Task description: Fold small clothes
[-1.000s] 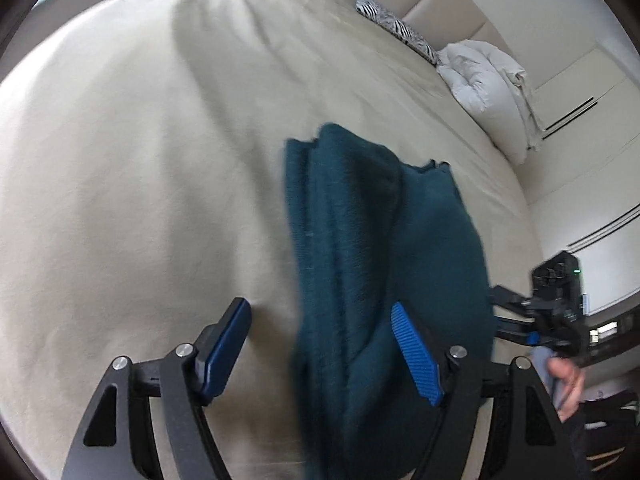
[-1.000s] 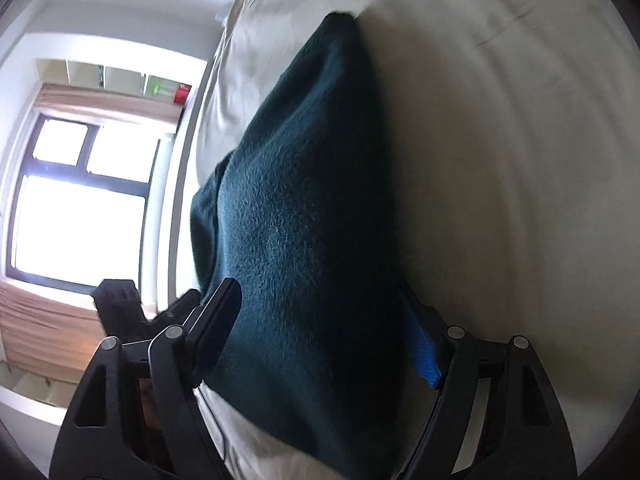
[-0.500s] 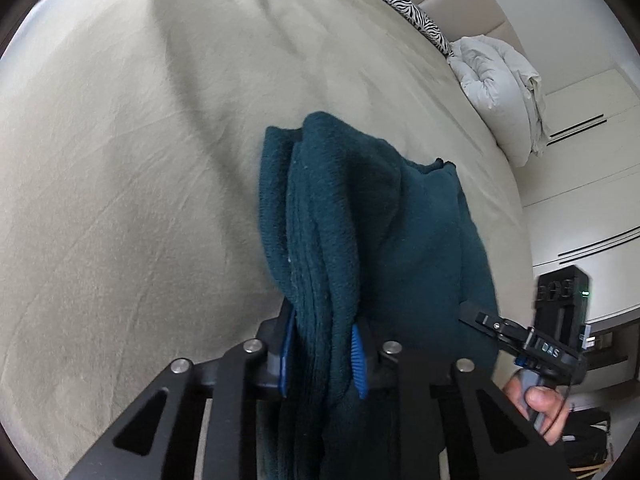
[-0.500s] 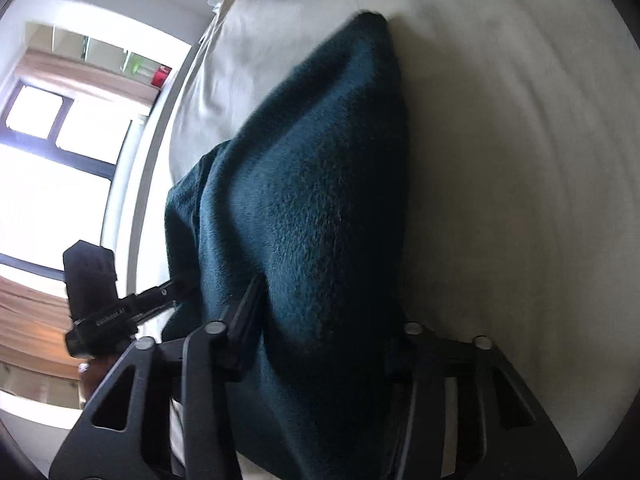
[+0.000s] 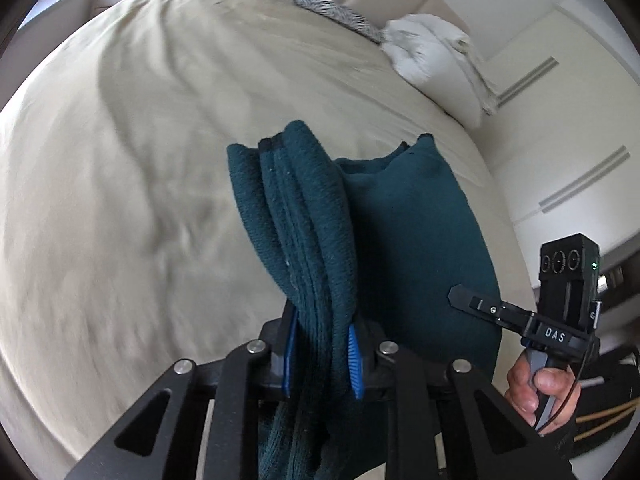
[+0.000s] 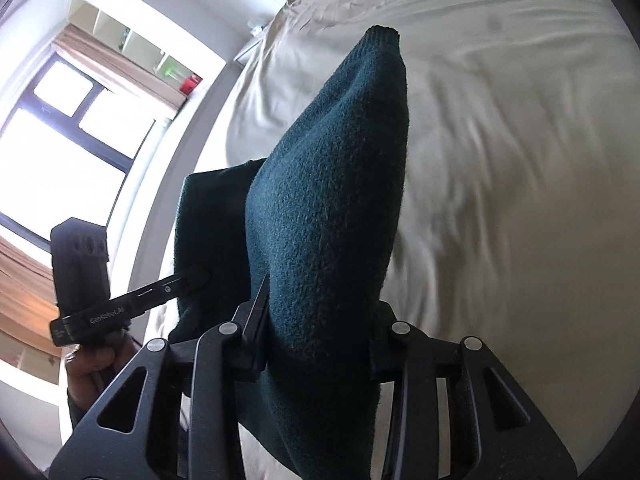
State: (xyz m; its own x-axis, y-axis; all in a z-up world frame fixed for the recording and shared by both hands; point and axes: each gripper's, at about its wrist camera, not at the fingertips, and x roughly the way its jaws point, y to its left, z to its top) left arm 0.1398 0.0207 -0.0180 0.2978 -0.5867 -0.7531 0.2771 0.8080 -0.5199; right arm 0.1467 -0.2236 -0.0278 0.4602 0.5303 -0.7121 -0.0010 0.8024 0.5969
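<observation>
A dark teal knitted garment [image 5: 400, 240] is held up above the beige bed [image 5: 120, 160], folded into several layers. My left gripper [image 5: 322, 344] is shut on one bunched edge of it, blue pads [image 5: 354, 360] pressing both sides. In the right wrist view the same garment [image 6: 332, 180] fills the middle. My right gripper [image 6: 320, 320] grips its other end, jaws still closing with the thick fold pressed between them. Each gripper shows in the other's view: the right gripper [image 5: 500, 312] held by a hand [image 5: 536, 384], the left gripper [image 6: 180, 284] at the garment's far edge.
The bed sheet [image 6: 500, 160] stretches wide around the garment. A white duvet bundle [image 5: 432, 64] and a zebra-pattern pillow [image 5: 332, 12] lie by the headboard. White wardrobe doors [image 5: 560, 120] stand on the right. A bright window [image 6: 60, 152] is beyond the bed's edge.
Both grippers have shut on the garment's ends and lifted it off the bed. The garment now hangs bunched between them, with more of the bed showing below.
</observation>
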